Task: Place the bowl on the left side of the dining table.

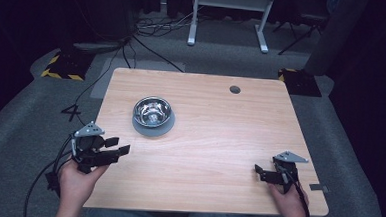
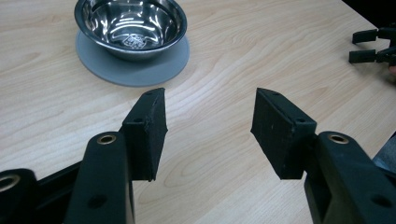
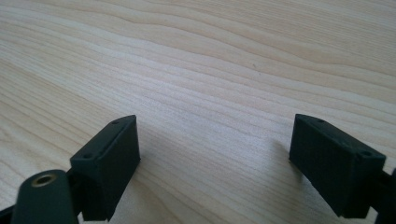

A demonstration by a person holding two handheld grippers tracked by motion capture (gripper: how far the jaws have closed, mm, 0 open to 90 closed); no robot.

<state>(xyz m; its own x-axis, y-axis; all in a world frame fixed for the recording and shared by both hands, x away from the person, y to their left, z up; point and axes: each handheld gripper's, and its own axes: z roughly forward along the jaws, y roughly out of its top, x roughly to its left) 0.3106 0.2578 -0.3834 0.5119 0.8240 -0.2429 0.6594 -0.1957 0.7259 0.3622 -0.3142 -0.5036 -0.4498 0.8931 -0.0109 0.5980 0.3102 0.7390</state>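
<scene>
From above, the bowl (image 1: pixel 152 111) sits on a grey mat (image 1: pixel 152 127) left of the table's (image 1: pixel 219 140) centre; its inside shows bare steel and reflections. Your left gripper (image 1: pixel 119 147) hangs over the near left edge, angled toward the bowl, jaws apart on nothing. Your right gripper (image 1: pixel 257 173) rests low at the near right, pointing left. In the left gripper view, the bowl lies ahead, well beyond the parted jaws. In the right gripper view, the jaws stand wide over bare wood.

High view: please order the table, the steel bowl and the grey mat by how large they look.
1. Table
2. Grey mat
3. Steel bowl, only slightly smaller than the mat under it
</scene>
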